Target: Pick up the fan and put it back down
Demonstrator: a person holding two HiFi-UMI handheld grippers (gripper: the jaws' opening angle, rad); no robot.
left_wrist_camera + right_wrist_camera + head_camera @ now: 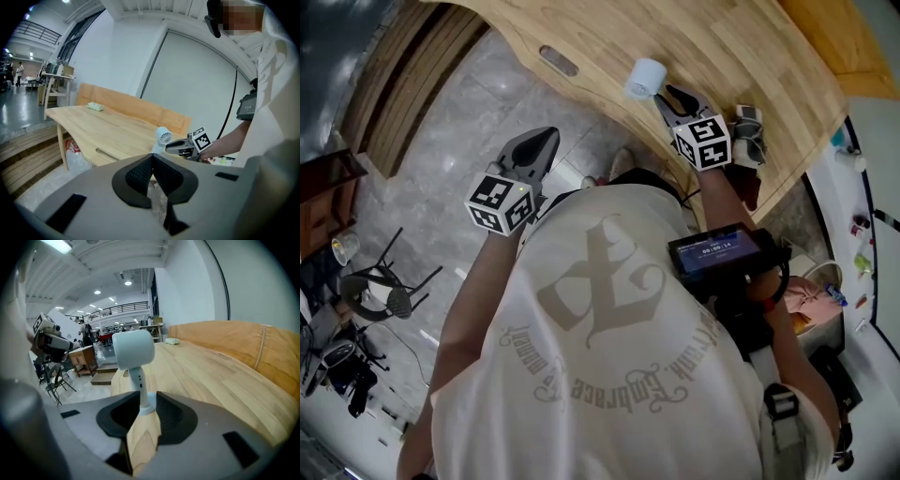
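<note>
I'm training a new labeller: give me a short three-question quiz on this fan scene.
1. True or false: the fan lies on its side.
2. Fill in: the left gripper's jaws are ____.
3. What stands between the right gripper's jaws? A the fan's stem; B a cup; C nothing.
Key: 1 false, it stands upright on the table; 2 together; 3 A, with the jaws apart.

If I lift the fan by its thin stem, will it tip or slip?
Probably top-heavy: the fan has a big head on a thin stem and a small base, so a high push may tip it. The smooth stem may turn in a grip. It looks like light plastic.
</note>
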